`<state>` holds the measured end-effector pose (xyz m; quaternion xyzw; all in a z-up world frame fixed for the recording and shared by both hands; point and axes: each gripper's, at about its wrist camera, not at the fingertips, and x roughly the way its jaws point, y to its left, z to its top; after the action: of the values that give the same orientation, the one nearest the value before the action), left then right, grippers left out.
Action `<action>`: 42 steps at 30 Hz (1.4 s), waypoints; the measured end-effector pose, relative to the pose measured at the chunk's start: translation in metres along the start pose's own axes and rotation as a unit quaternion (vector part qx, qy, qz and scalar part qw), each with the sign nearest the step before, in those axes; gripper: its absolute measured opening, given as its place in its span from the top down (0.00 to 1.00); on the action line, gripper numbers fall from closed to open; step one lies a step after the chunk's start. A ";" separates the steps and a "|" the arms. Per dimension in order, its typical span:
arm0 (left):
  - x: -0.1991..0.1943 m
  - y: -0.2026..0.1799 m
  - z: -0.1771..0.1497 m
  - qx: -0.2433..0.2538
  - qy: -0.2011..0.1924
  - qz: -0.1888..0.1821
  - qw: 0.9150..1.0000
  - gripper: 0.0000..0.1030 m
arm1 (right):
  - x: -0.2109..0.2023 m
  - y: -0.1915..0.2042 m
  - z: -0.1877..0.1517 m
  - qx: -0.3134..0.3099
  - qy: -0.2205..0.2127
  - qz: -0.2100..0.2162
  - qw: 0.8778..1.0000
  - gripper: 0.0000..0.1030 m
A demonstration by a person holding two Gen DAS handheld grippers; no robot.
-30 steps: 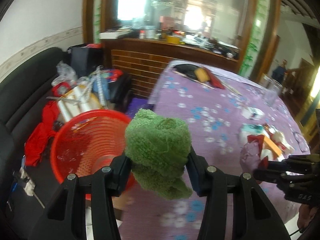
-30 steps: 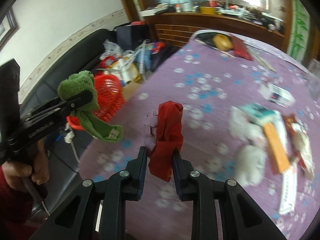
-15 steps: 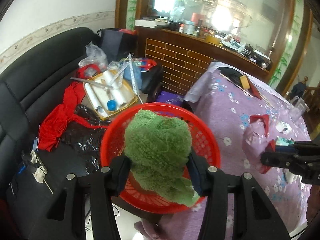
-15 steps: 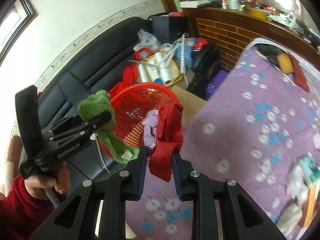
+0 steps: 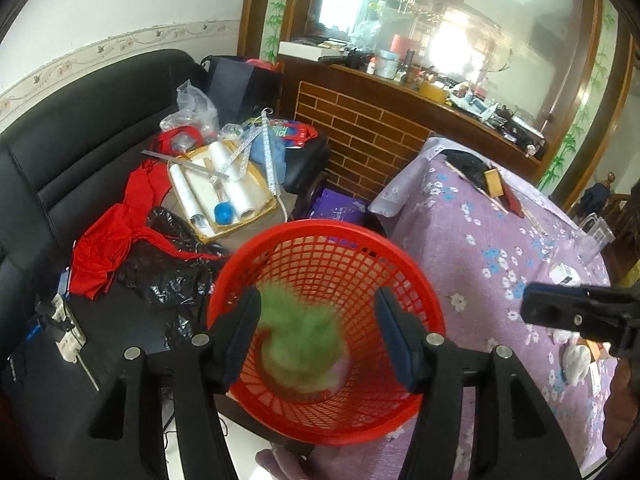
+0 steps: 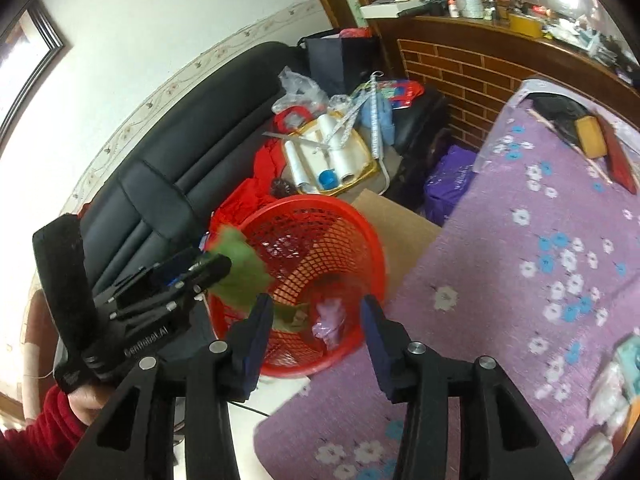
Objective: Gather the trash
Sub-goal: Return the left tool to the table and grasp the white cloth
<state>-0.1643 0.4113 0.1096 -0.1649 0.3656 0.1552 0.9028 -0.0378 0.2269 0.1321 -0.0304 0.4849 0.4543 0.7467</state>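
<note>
A red mesh basket [image 5: 360, 248] stands beside the purple flowered table; it also shows in the right wrist view [image 6: 320, 208]. My left gripper [image 5: 318, 334] is open above it, and a green fuzzy cloth [image 5: 300, 332], blurred, is falling into the basket. In the right wrist view the green cloth [image 6: 240, 276] sits at the basket's near rim beside the left gripper [image 6: 208, 270]. My right gripper [image 6: 316, 326] is open over the basket, with a crumpled pale wrapper [image 6: 330, 320] inside below it. The red wrapper is out of sight.
The purple flowered table [image 5: 500, 248] carries more litter at its right edge [image 6: 612, 392]. A black sofa [image 5: 60, 152] holds red cloth, a black bag and a tray of white rolls [image 5: 216, 188]. A brick-fronted wooden counter [image 5: 360, 132] stands behind.
Both grippers opened over the red basket. The green cloth left the left gripper and is dropping in; the red and pale wrapper left the right gripper.
</note>
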 end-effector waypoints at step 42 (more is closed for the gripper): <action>0.046 -0.380 -0.120 0.213 0.164 -0.176 0.947 0.26 | -0.246 -0.261 -0.274 0.304 -0.065 -0.170 0.935 0.48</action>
<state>-0.0538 0.0280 0.0659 -0.0537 0.4979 -0.1170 0.8577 -0.0727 -0.2181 0.0693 0.1458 0.5383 0.1528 0.8159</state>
